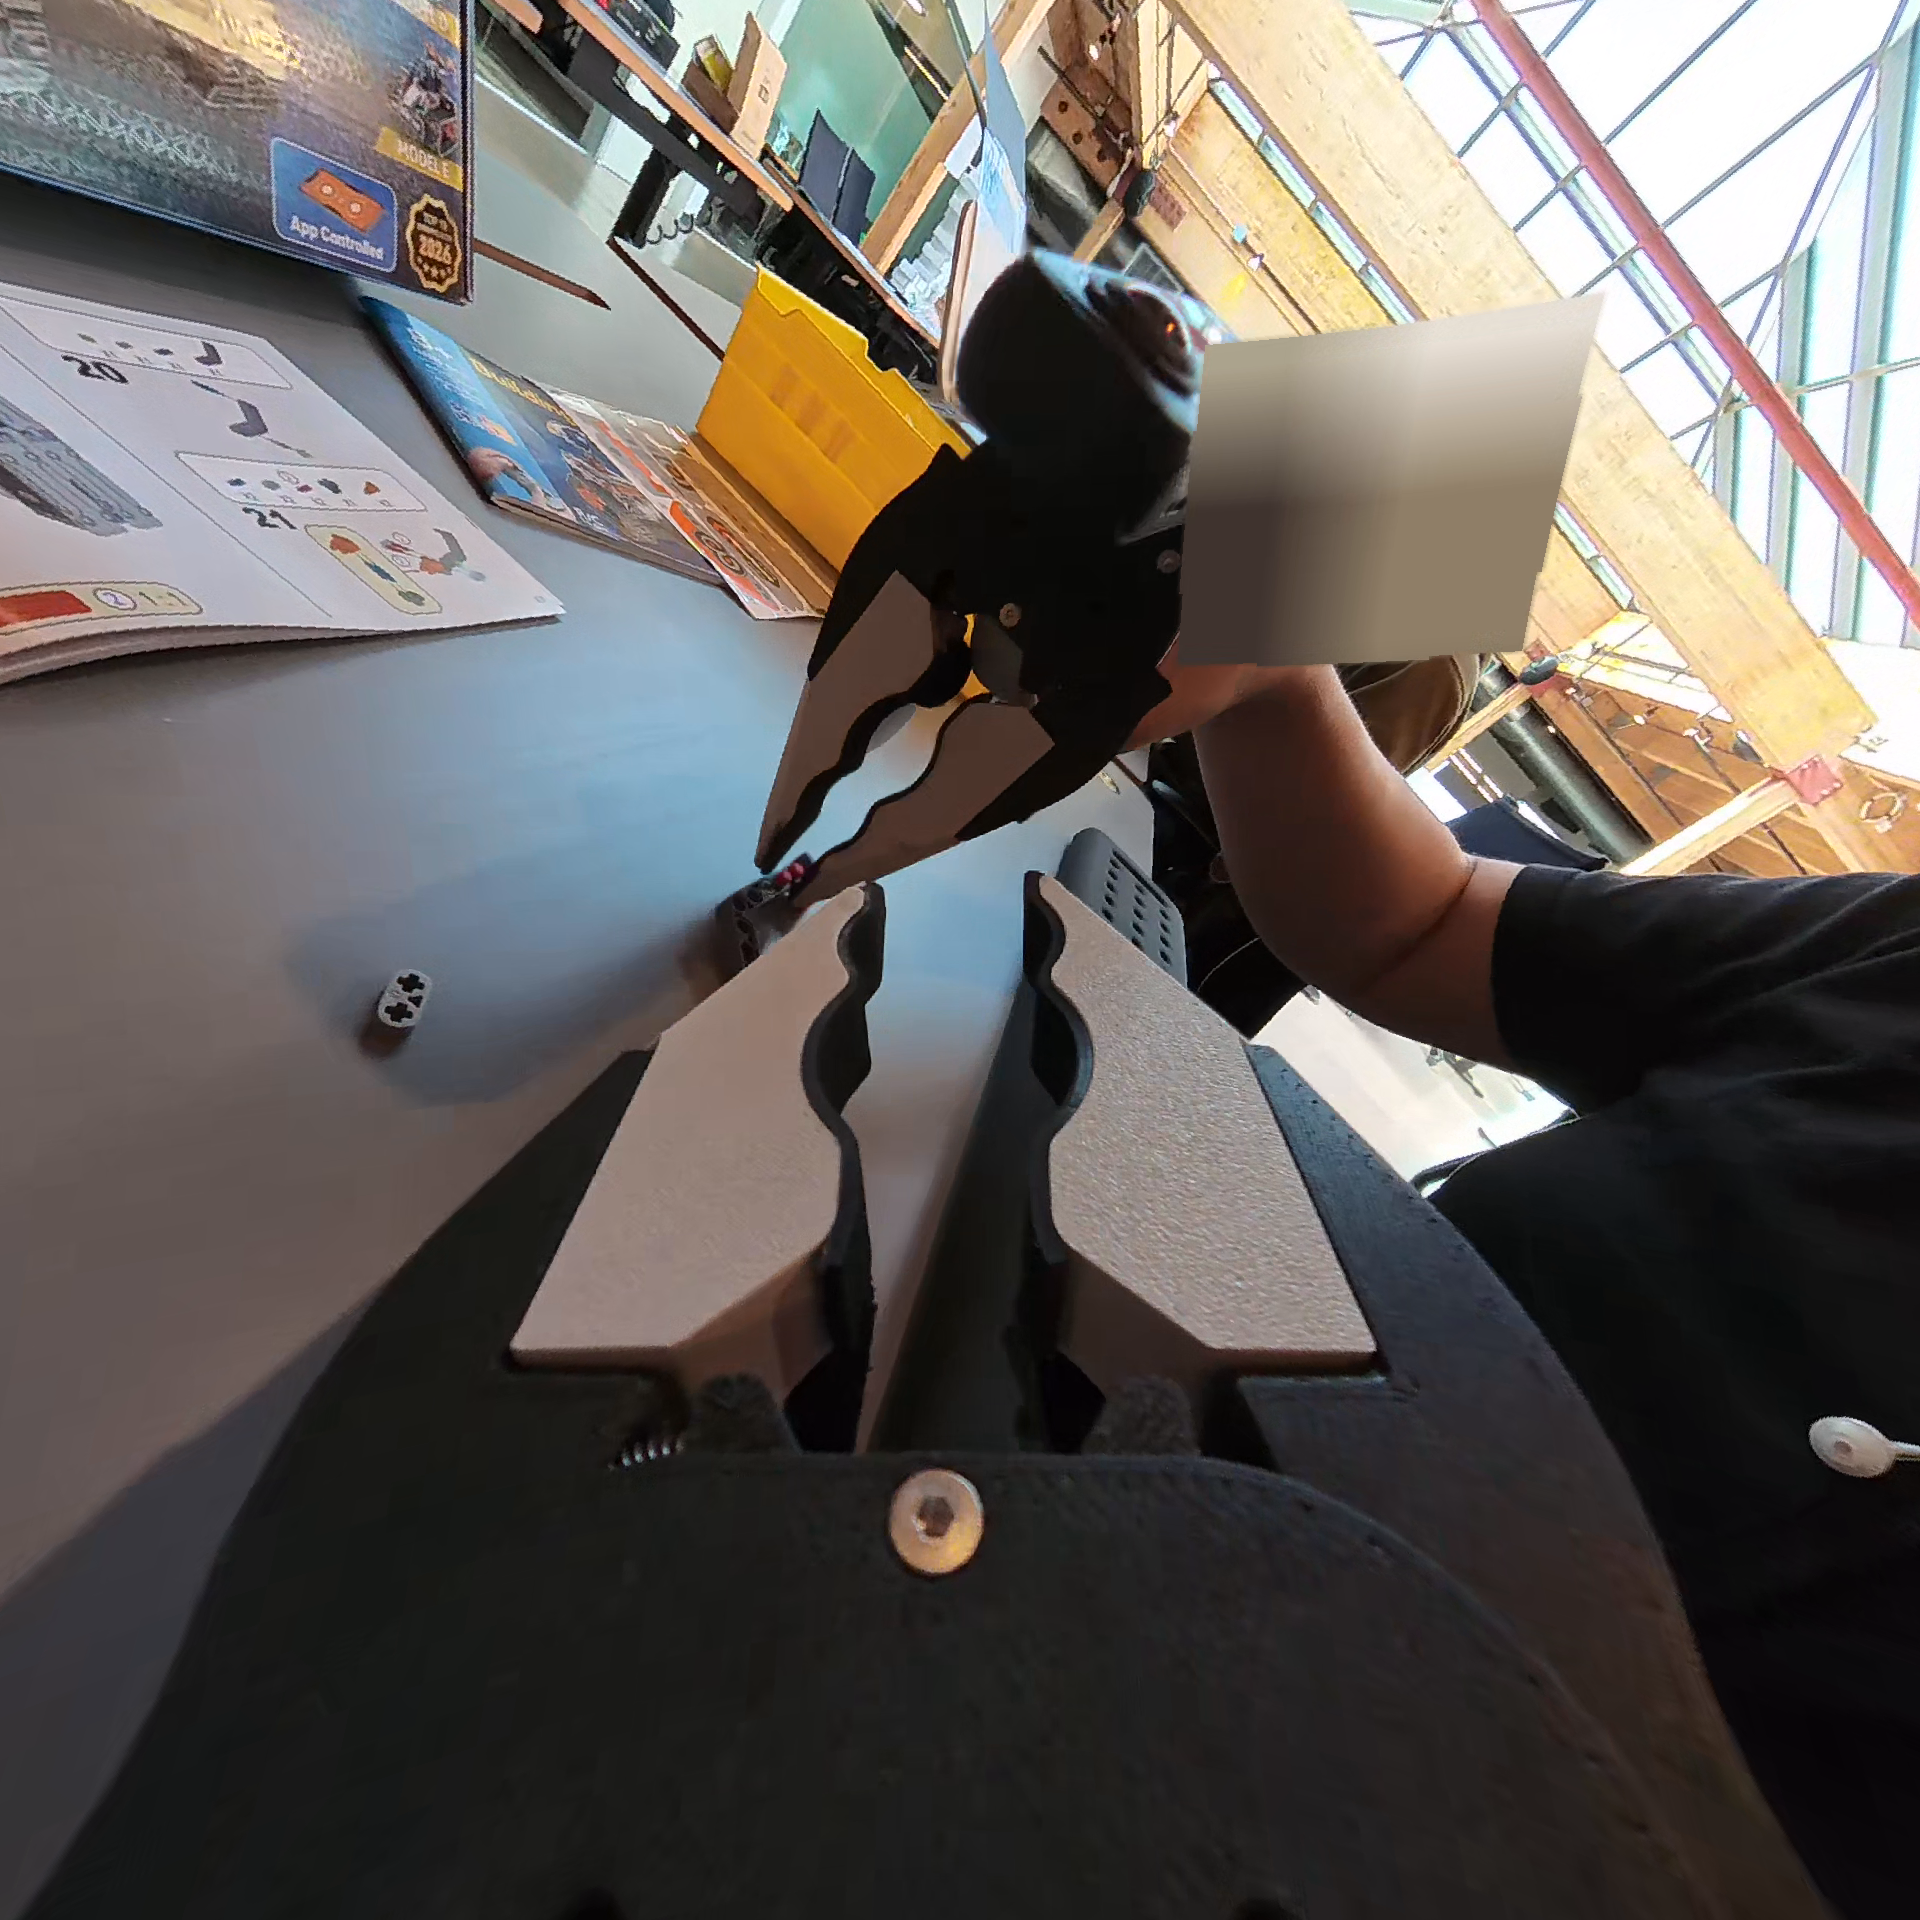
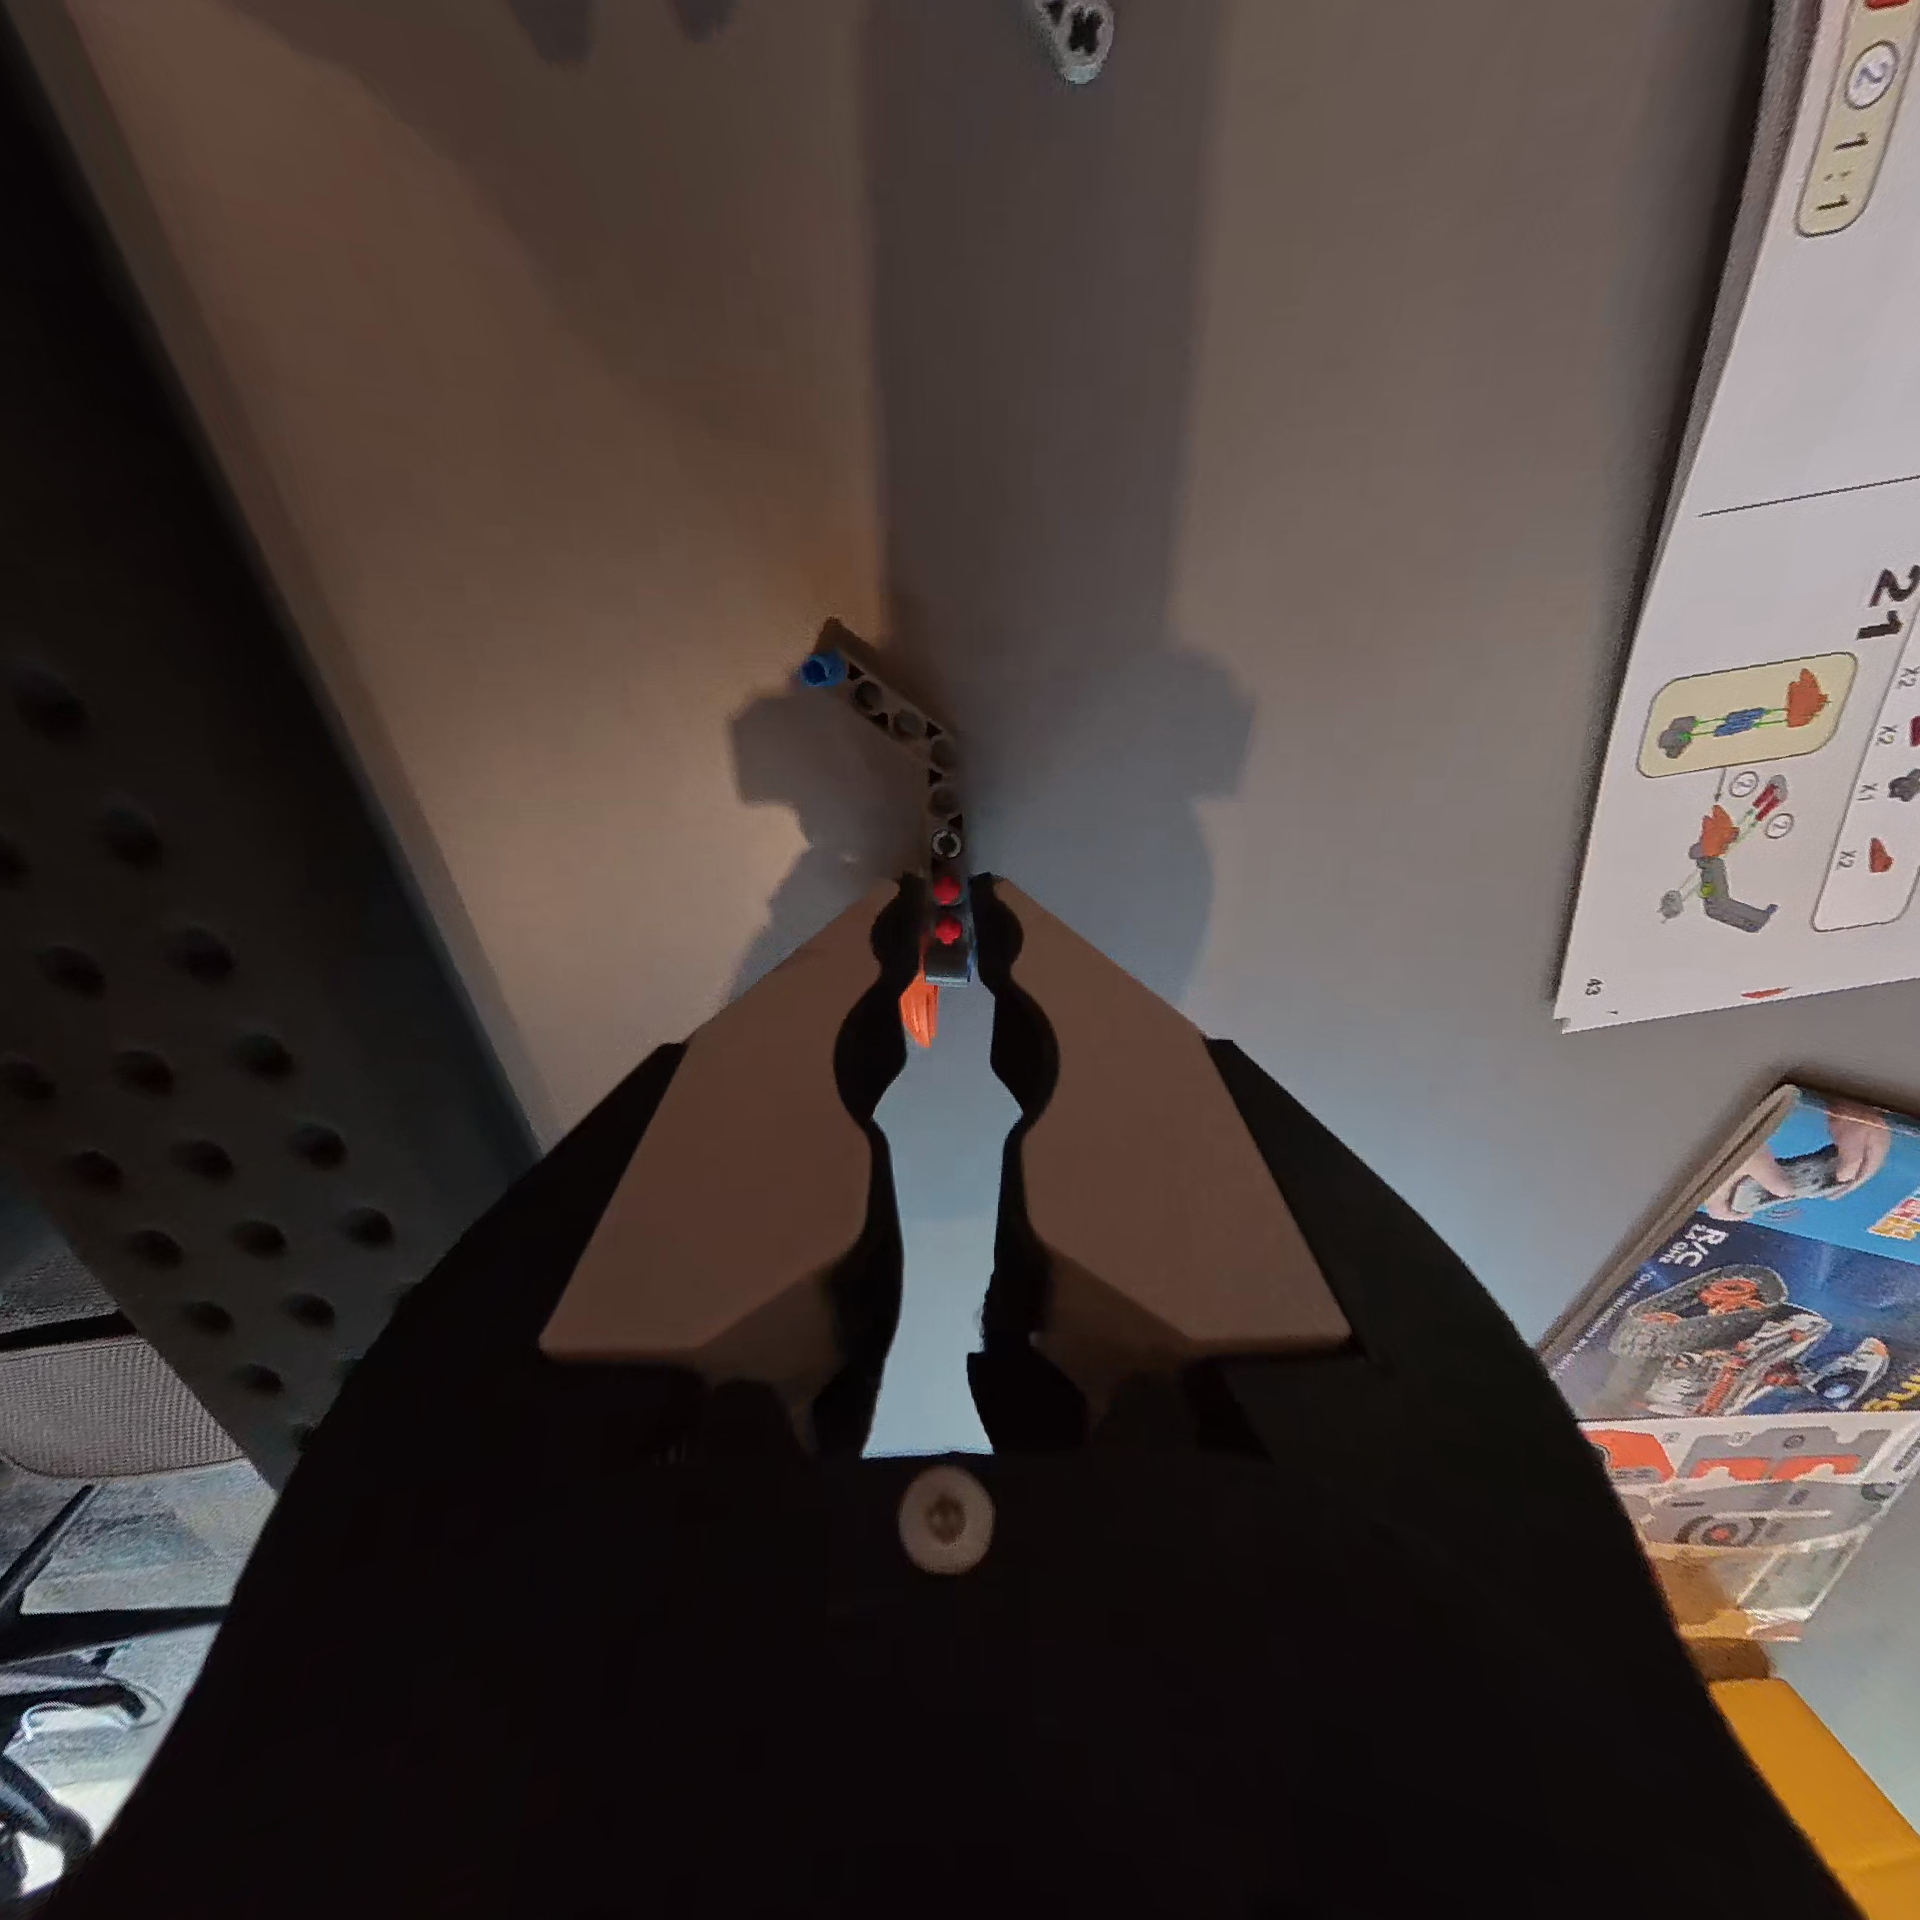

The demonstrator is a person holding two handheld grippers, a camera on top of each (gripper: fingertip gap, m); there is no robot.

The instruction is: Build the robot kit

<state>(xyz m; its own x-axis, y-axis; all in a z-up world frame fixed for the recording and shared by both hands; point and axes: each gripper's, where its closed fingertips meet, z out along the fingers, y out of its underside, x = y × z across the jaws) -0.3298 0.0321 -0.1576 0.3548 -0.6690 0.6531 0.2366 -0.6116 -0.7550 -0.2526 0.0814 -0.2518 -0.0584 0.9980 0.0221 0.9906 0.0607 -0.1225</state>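
Observation:
My right gripper (image 2: 943,902) is shut on a small brick assembly (image 2: 940,800) at the grey table (image 2: 1351,520). The assembly is a grey bent beam with a blue pin (image 2: 819,670) at its far end, two red pins (image 2: 944,909) between my jaws, and an orange piece (image 2: 920,1006). In the left wrist view the right gripper (image 1: 795,868) points down at the assembly (image 1: 748,920). My left gripper (image 1: 956,894) is open and empty, its left fingertip just beside the assembly and hiding part of it. A loose grey connector (image 1: 403,1000) lies apart on the table; it also shows in the right wrist view (image 2: 1075,31).
An open instruction booklet (image 1: 208,488) (image 2: 1766,623) lies near the work spot. A printed box (image 1: 260,135), colourful leaflets (image 1: 582,468) (image 2: 1766,1299) and a yellow bin (image 1: 810,436) stand farther off. A perforated grey chair back (image 2: 156,935) is at the table edge. A person's arm (image 1: 1351,883) holds the right gripper. Tip to tip, the grippers are about 12 cm apart. The loose grey connector (image 1: 403,1000) is about 10 cm from my left fingertips.

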